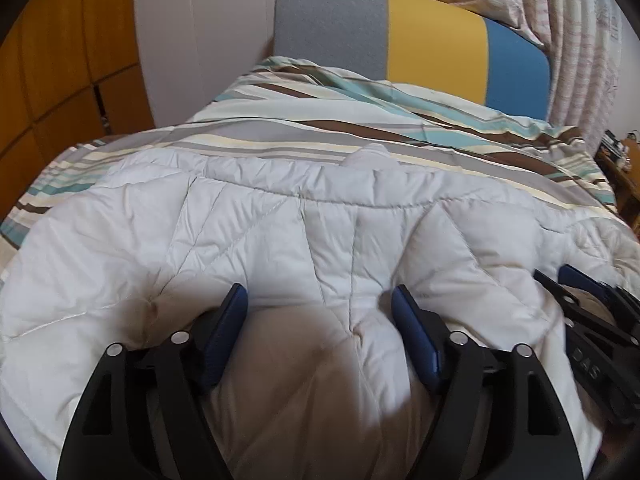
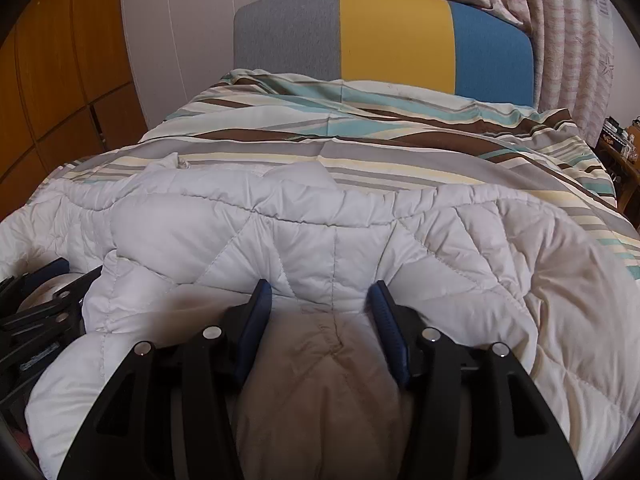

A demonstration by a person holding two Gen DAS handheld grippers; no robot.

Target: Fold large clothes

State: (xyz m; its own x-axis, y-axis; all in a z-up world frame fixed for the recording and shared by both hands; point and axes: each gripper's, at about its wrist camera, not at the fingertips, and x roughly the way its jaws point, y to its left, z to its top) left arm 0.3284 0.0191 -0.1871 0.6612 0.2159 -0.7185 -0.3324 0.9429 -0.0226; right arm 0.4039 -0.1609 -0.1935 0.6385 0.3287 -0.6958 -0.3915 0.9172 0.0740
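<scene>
A white quilted puffer jacket (image 1: 280, 240) lies spread on the striped bed, filling the lower half of both views (image 2: 320, 248). My left gripper (image 1: 320, 300) has its jaws wide apart with a thick bulge of the jacket between the blue pads. My right gripper (image 2: 320, 294) stands the same way, jaws apart around a bulge of the jacket. Each gripper shows at the edge of the other's view: the right one (image 1: 592, 312) and the left one (image 2: 44, 300). Whether the pads press the fabric is hard to tell.
A striped bedspread (image 1: 360, 128) covers the bed behind the jacket. A grey, yellow and blue headboard (image 2: 392, 36) stands at the far end. Orange wooden cabinets (image 1: 60, 60) are on the left, pink curtains (image 2: 568, 40) and a small wooden table (image 1: 616, 168) on the right.
</scene>
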